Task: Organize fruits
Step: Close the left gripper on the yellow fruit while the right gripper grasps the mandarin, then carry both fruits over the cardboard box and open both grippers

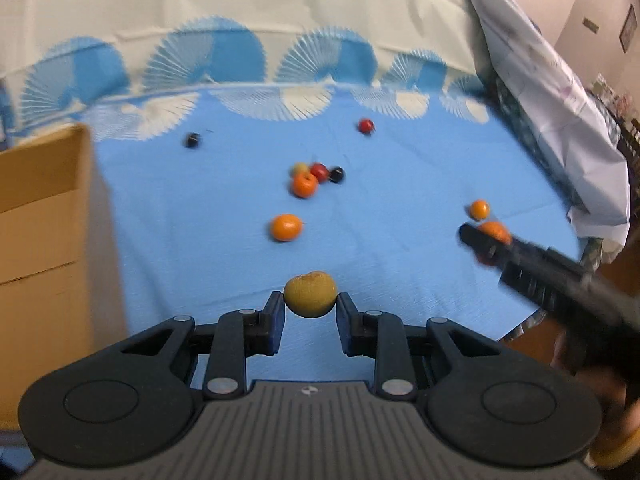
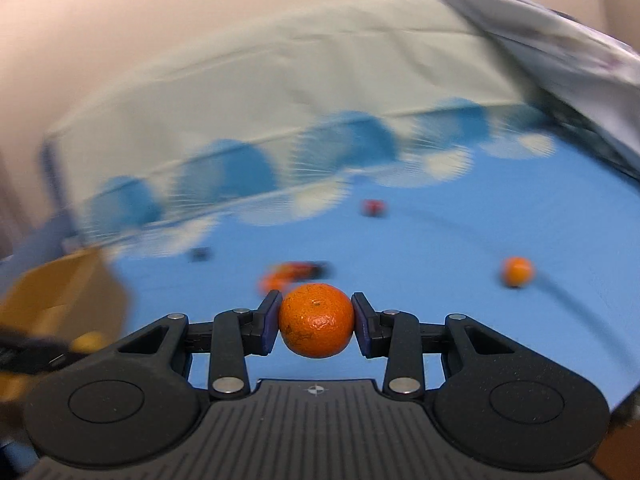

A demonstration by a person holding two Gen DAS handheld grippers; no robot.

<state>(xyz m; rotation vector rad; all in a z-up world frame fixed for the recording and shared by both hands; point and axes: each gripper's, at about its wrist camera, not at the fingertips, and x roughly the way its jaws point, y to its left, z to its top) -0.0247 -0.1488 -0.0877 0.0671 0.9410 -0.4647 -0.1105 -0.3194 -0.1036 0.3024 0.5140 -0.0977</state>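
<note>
The left gripper [image 1: 310, 304] holds a brownish-yellow fruit [image 1: 310, 294] pinched between its fingers [image 1: 274, 316], above the near part of the blue cloth [image 1: 400, 184]. The right gripper [image 2: 316, 322] is clamped on an orange [image 2: 316, 320]. More oranges [image 1: 286, 227], red fruits [image 1: 365, 125] and dark ones [image 1: 192, 140] lie scattered farther off, with a cardboard box [image 1: 44, 240] at the left.

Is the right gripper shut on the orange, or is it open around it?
Shut on it: in the right wrist view both pads of the right gripper press the sides of the orange, which sits above the blue cloth.
</note>
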